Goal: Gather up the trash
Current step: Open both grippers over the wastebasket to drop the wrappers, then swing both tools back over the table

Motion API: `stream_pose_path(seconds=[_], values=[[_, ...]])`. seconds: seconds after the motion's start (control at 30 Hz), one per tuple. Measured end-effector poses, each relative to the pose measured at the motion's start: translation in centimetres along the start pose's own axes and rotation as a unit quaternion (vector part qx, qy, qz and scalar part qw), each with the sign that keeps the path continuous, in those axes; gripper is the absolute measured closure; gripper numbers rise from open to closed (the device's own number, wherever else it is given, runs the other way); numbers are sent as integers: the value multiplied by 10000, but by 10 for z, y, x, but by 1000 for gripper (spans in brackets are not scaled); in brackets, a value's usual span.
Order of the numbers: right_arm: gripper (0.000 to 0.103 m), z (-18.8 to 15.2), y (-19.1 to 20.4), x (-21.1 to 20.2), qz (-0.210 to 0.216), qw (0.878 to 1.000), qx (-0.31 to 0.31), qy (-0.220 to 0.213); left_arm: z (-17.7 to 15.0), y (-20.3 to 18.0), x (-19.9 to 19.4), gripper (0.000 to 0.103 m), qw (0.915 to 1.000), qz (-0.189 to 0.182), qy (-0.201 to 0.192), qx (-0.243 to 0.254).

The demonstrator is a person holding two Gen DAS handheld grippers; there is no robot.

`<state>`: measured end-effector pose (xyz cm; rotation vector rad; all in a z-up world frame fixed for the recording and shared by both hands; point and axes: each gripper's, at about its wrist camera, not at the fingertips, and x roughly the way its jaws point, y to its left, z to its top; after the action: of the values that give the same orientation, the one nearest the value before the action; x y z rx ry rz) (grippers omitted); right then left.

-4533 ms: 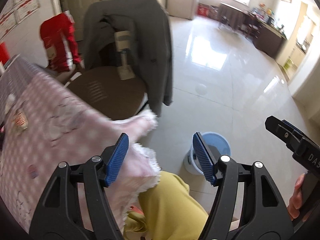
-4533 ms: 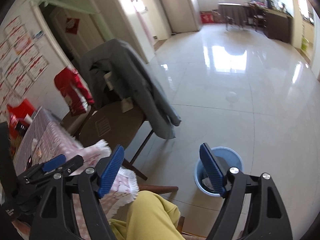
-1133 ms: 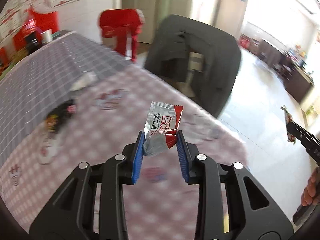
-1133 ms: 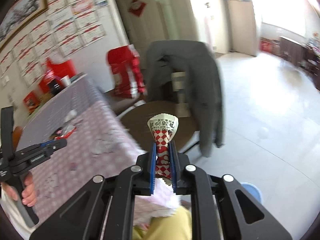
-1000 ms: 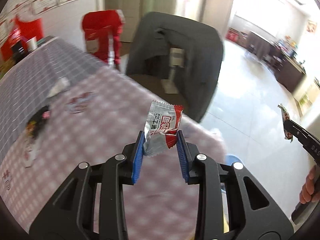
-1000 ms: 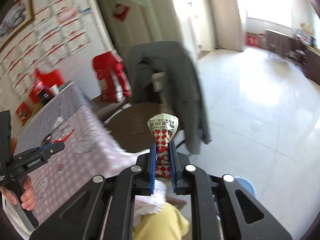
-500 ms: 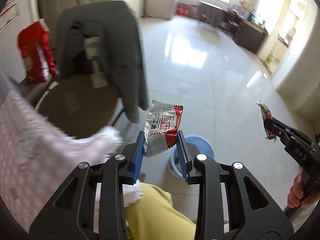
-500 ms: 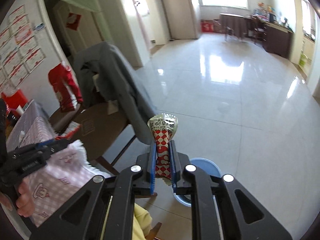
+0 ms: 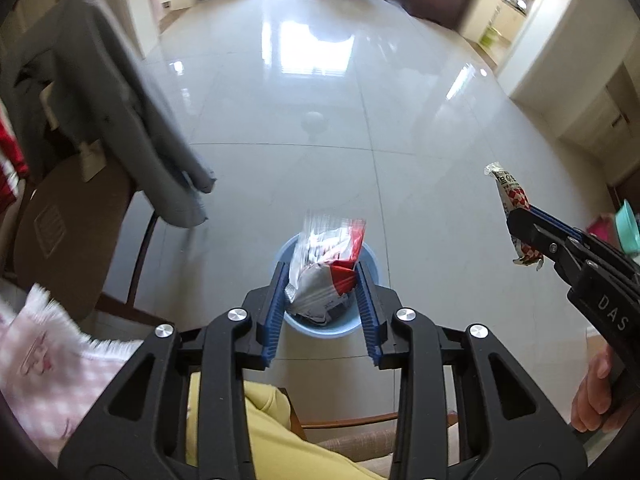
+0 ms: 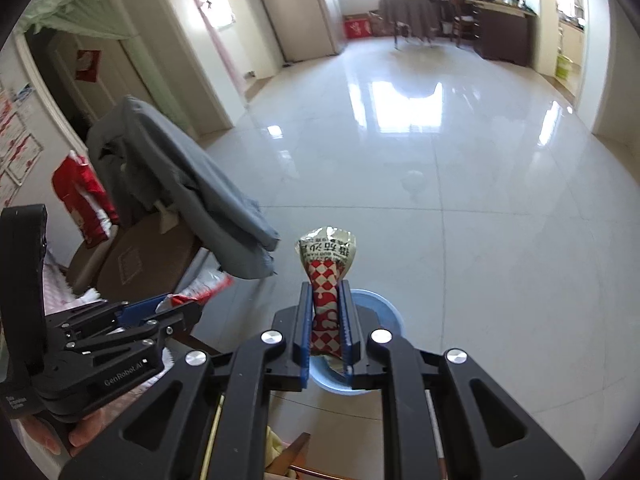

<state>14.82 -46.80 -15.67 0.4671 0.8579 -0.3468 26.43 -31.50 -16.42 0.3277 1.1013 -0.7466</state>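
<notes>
Silver-red wrapper point(image 9: 326, 268) loose between just-widened left hand-held gripper point(image 9: 320, 300) pads, over blue bin point(image 9: 370, 322).

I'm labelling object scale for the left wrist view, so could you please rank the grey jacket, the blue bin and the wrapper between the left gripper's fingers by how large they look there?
1. Grey jacket, clearly the largest.
2 and 3. Blue bin and the red-and-white wrapper look about alike; the wrapper is nearer the camera and covers much of the bin, so I won't rank them.

open floor point(image 9: 400, 128), draped chair point(image 9: 100, 120) seemingly near bin point(image 9: 332, 330)
</notes>
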Motion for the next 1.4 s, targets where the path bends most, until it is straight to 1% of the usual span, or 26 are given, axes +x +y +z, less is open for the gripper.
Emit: stream_pose_path(seconds=[0.03,0.07,0.13,0.23,0.3,0.33,0.37,0.4,0.43,0.47,0.57,0.63,0.7,0.83,1.1,1.27,1.4], values=[[90,0,-5,2,-5,10000,25,35,0,-2,4,40,10000,-19,16,82],[90,-1,-8,3,-1,10000,46,66,1,-4,10,38,9999,19,15,163],[90,-4,-13,7,-32,9999,92,125,0,-4,18,38,9996,188,66,192],[90,-6,-13,17,-51,9996,100,254,-6,7,22,38,9995,252,185,56],[90,-7,-8,25,-43,9993,83,367,-9,16,21,38,9993,331,189,-22],[87,-6,-5,29,-53,9991,67,427,-11,22,20,38,9990,412,184,-68],[82,-5,-1,33,-95,9987,53,495,-12,27,18,38,9987,454,182,-107],[63,-4,1,38,-142,9984,82,543,-14,33,16,38,9985,488,183,-159],[50,-3,3,42,-142,9981,109,585,-16,35,14,38,9983,509,185,-198],[32,-2,5,44,-143,9980,135,607,-18,40,11,38,9981,539,187,-248],[31,0,14,46,-73,9984,162,530,-24,50,3,38,9975,637,95,-288],[31,0,25,48,4,9980,77,621,-26,57,-2,38,9966,761,-7,-323],[31,-1,34,47,12,9981,-60,620,-28,65,-6,38,9957,835,-36,-405],[31,-3,50,44,19,9977,-311,609,-29,73,-16,38,9950,851,-117,-507],[31,-1,70,27,28,9975,-488,517,-34,87,-42,38,9933,869,-394,-645],[31,-1,93,14,154,9970,-627,417,-42,97,-70,38,9904,910,-660,-803],[31,-2,121,1,313,9954,-865,275,-51,111,-96,38,9880,847,-840,-981]])
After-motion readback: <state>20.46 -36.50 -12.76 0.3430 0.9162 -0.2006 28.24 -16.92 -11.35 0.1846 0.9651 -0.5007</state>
